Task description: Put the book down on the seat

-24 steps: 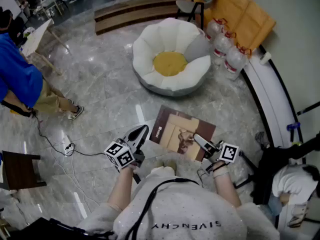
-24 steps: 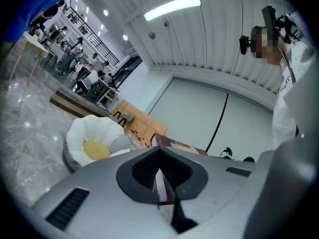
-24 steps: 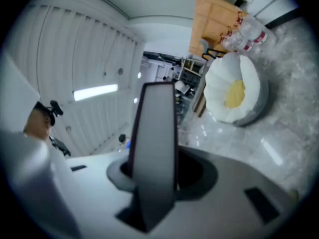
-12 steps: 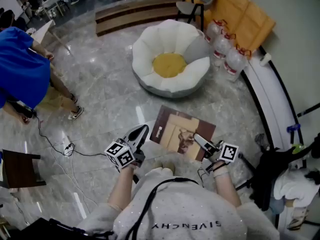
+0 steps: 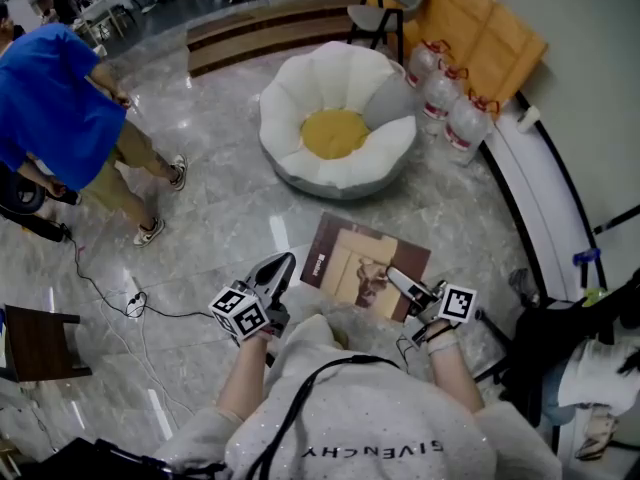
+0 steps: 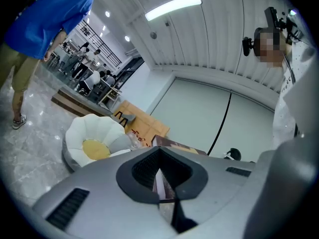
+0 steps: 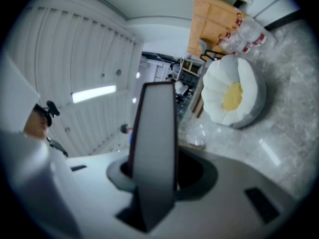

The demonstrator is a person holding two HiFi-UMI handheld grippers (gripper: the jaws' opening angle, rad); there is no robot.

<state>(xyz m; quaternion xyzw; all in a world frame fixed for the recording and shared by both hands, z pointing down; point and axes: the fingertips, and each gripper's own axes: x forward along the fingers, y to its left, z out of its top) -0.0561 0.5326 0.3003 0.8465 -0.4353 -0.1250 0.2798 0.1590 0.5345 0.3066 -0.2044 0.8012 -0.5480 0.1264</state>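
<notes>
Office lounge; marble floor (image 5: 220,178); desks (image 6: 102,88) behind; flower seat (image 5: 300,88).

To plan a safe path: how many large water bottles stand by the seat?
3, in a row right of the seat: farthest bottle, middle bottle, nearest bottle. Others may hide behind them.

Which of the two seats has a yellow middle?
The low white flower-shaped seat; the grey chair behind it is plain, on black legs.

Pale speckled sweatshirt (image 5: 380,433) with dark lettering, black strap (image 5: 300,404) crossing the sweatshirt, sleeves ending above the forearms, grey-black left hand-held gripper (image 5: 284,264) and right hand-held gripper (image 5: 395,276) bearing black-and-white marker cubes.
</notes>
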